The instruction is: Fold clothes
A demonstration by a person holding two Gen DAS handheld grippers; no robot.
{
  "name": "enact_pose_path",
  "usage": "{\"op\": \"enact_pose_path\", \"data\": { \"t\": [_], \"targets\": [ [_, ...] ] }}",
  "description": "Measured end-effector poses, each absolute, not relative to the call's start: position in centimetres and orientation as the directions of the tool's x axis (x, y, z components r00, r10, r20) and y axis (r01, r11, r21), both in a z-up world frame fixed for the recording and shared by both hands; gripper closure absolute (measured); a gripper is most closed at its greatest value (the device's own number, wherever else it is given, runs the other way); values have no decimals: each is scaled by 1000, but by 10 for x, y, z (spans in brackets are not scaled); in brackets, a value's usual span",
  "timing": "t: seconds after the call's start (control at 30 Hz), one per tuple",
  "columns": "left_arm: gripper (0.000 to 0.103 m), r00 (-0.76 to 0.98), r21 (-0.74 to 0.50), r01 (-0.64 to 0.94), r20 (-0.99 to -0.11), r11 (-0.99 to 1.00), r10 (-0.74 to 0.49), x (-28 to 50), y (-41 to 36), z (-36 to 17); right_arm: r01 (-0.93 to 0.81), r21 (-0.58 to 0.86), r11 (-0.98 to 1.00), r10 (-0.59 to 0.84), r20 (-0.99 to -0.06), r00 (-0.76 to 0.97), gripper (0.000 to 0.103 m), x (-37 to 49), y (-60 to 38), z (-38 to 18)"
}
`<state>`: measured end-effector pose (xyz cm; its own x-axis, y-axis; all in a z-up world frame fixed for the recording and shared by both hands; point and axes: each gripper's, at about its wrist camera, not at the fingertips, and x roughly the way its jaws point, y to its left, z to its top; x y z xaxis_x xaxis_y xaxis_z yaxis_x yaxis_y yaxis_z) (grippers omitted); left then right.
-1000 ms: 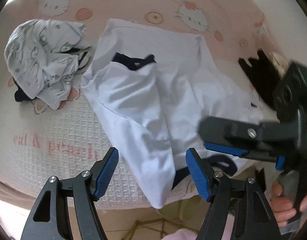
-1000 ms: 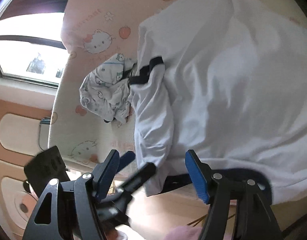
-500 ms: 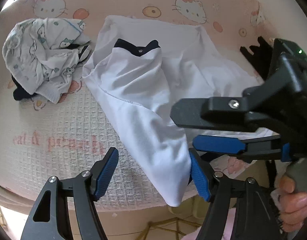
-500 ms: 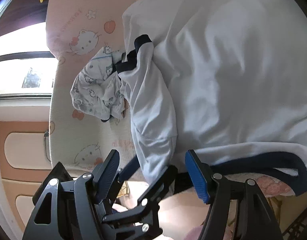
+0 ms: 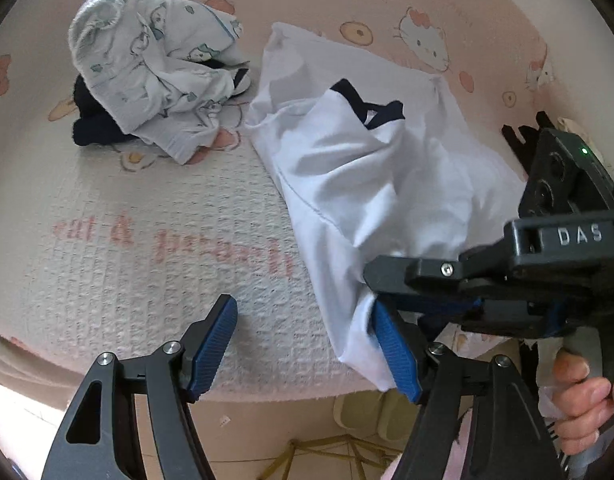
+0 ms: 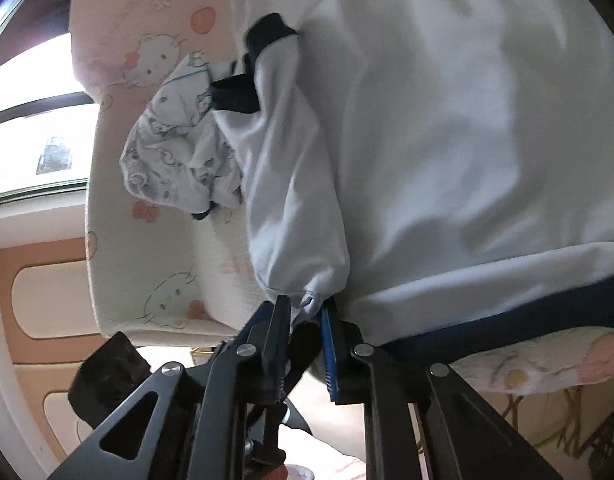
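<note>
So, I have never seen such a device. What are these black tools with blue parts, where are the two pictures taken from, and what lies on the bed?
A person holds two hand-operated grippers; no robot arm is there. Each picture comes from a camera on one gripper, looking along its fingers. The left gripper is open, holding nothing. The right gripper is closing on the bunched end of a white shirt with dark trim. The person's hand grips its handle. On the pink cartoon-cat blanket also lies a crumpled printed garment over something dark.

dark garment [image 5: 95, 128] mostly hidden under the printed clothes [image 5: 147, 76].
</note>
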<state>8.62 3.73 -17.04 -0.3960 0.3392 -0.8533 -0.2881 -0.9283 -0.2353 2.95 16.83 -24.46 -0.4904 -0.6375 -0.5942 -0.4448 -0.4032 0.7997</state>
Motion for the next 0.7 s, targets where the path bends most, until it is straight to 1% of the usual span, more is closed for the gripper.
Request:
{"op": "enact_pose_path", "data": {
  "t": [0.1, 0.2, 0.27, 0.33, 0.47, 0.5, 0.53, 0.6, 0.63, 0.7],
  "targets": [
    [35, -404, -231, -302, -848, -925, 343, 88, 33, -165, -402, 814, -419, -644, -578, -501, 89, 26, 164, -235],
    [35, -377, -291, -298, -839, -909, 392, 85, 27, -162, -361, 839, -407, -665, -544, -513, 89, 22, 161, -227],
    [35, -362, -331, -277, -833, -902, 417, 86, 25, -163, -365, 822, -437, -648, -569, -506, 89, 20, 164, -223],
    [35, -357, -339, -266, -835, -902, 419, 85, 25, -163, -373, 808, -456, -628, -589, -508, 89, 21, 171, -221],
    [35, -363, -308, -264, -846, -914, 390, 87, 37, -163, -426, 768, -478, -570, -640, -515, 89, 23, 187, -223],
    [35, -365, -304, -268, -846, -914, 388, 87, 39, -161, -435, 762, -480, -563, -648, -514, 87, 26, 191, -223],
    [35, -371, -301, -274, -843, -913, 389, 86, 42, -160, -442, 762, -474, -561, -648, -515, 84, 30, 195, -223],
    [35, -396, -276, -290, -837, -916, 377, 86, 48, -159, -458, 765, -454, -554, -644, -527, 57, 30, 201, -222],
    [35, -410, -251, -294, -838, -922, 359, 85, 51, -162, -460, 767, -447, -553, -641, -533, 53, 30, 201, -222],
    [35, -429, -197, -300, -846, -933, 316, 81, 55, -168, -453, 772, -446, -553, -636, -539, 52, 29, 202, -221]
  ]
}}
